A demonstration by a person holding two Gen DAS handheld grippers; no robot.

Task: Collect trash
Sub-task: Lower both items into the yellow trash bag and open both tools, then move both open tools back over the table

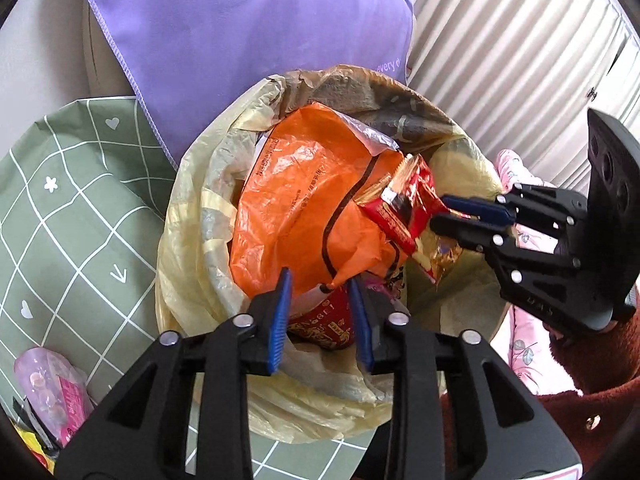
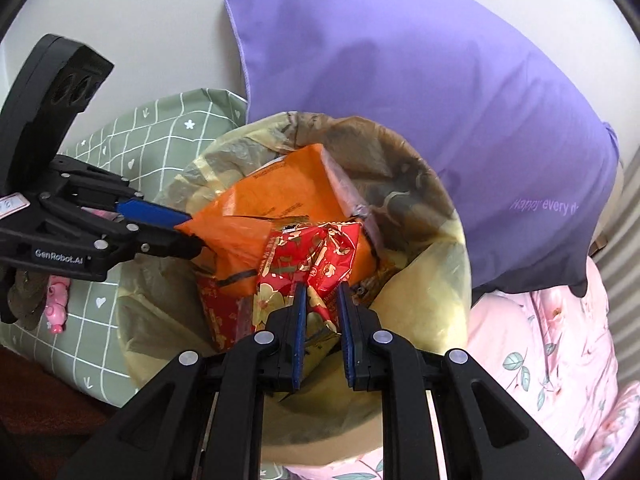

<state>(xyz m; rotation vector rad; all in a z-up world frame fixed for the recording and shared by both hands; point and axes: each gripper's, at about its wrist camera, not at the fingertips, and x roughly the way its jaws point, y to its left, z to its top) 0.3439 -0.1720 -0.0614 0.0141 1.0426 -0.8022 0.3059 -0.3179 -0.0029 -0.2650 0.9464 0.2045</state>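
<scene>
A bin lined with a yellowish bag (image 1: 192, 248) (image 2: 448, 264) holds trash. A large orange plastic bag (image 1: 304, 208) (image 2: 256, 216) lies on top of it. My left gripper (image 1: 320, 280) (image 2: 188, 230) is shut on the orange bag's edge, over the bin. My right gripper (image 2: 322, 292) (image 1: 440, 212) is shut on a red and gold snack wrapper (image 2: 312, 256) (image 1: 404, 208) and holds it over the bin mouth. A red printed cup or packet (image 1: 324, 328) lies lower in the bin.
A purple pillow (image 1: 248, 40) (image 2: 420, 100) leans behind the bin. A green grid-patterned cloth (image 1: 72, 220) (image 2: 132, 152) lies to the left, with a pink packet (image 1: 52, 392) on it. Pink floral bedding (image 2: 560, 360) is at the right. A ribbed white panel (image 1: 520, 48) stands behind.
</scene>
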